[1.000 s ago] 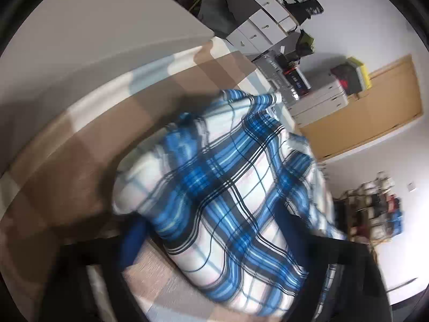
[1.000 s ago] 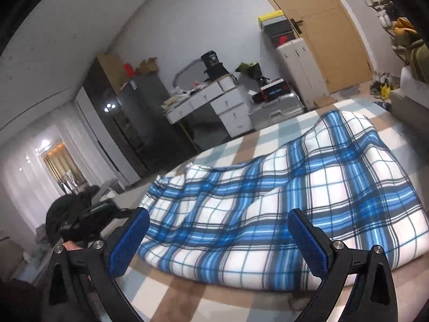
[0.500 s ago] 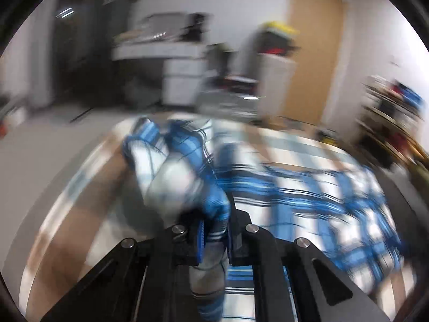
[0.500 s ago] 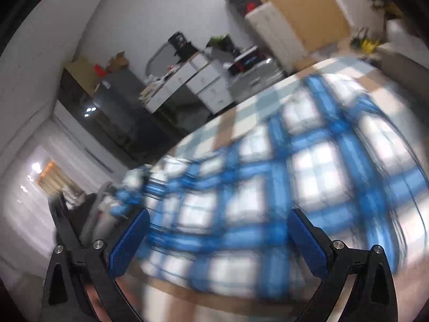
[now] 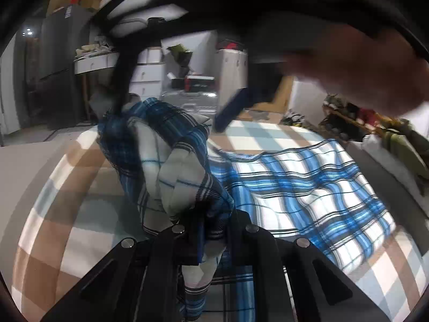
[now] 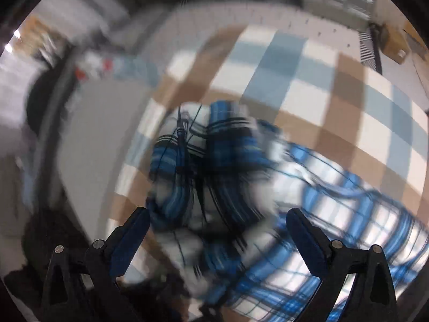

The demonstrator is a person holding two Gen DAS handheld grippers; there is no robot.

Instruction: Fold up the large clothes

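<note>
A blue and white plaid garment (image 5: pixel 316 185) lies on a bed with a brown, white and pale blue checked cover (image 5: pixel 67 209). My left gripper (image 5: pixel 207 230) is shut on a bunched corner of the garment (image 5: pixel 177 166) and holds it lifted above the bed. My right gripper (image 6: pixel 217 238) is open, jaws wide apart, directly above that lifted bunch (image 6: pixel 211 166); the view is blurred. In the left wrist view the right gripper (image 5: pixel 233 107) and the hand holding it (image 5: pixel 362 69) loom overhead.
White drawers and a cluttered desk (image 5: pixel 144 72) stand beyond the bed, with a dark cabinet (image 5: pixel 53 64) at left. Piled belongings (image 5: pixel 375 123) sit at the right. The bed edge and grey floor (image 6: pixel 91 139) lie left of the bunch.
My left gripper closed on the garment's corner and lifted it. My right gripper swung over from the far side and now hovers open above the lifted bunch.
</note>
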